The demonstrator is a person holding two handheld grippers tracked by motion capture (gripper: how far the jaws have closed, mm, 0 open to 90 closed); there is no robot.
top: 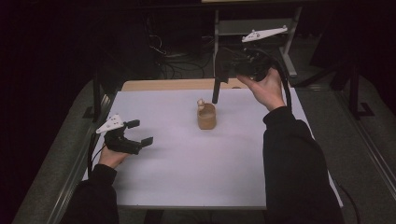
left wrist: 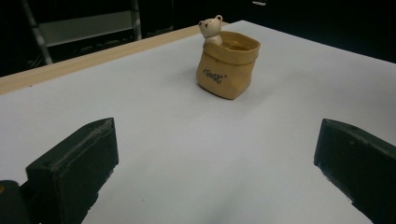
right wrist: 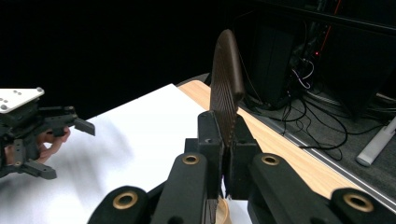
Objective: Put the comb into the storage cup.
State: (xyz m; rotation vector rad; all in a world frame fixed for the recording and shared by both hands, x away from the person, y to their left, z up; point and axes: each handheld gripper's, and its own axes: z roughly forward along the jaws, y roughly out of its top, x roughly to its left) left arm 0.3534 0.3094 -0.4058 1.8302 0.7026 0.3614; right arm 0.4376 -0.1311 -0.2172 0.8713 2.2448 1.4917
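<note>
A tan bag-shaped pot (top: 206,116) with a small bear figure (left wrist: 211,28) at its rim stands upright near the middle of the white table top (top: 187,158). In the left gripper view the pot (left wrist: 229,65) is ahead, well beyond the jaws. My left gripper (top: 140,132) rests low at the table's left, open, nothing between its jaws (left wrist: 215,156). My right gripper (top: 223,70) is held high over the far right, shut on a flat dark brown ribbed strip (right wrist: 226,88). In the high view the strip (top: 215,91) hangs down just behind and right of the pot.
A bare wooden band (top: 177,85) runs along the table's far edge. Behind it are a metal rack (top: 252,25) and loose cables (top: 177,60) on the floor. The left gripper (right wrist: 32,130) and its hand appear at the left of the right gripper view.
</note>
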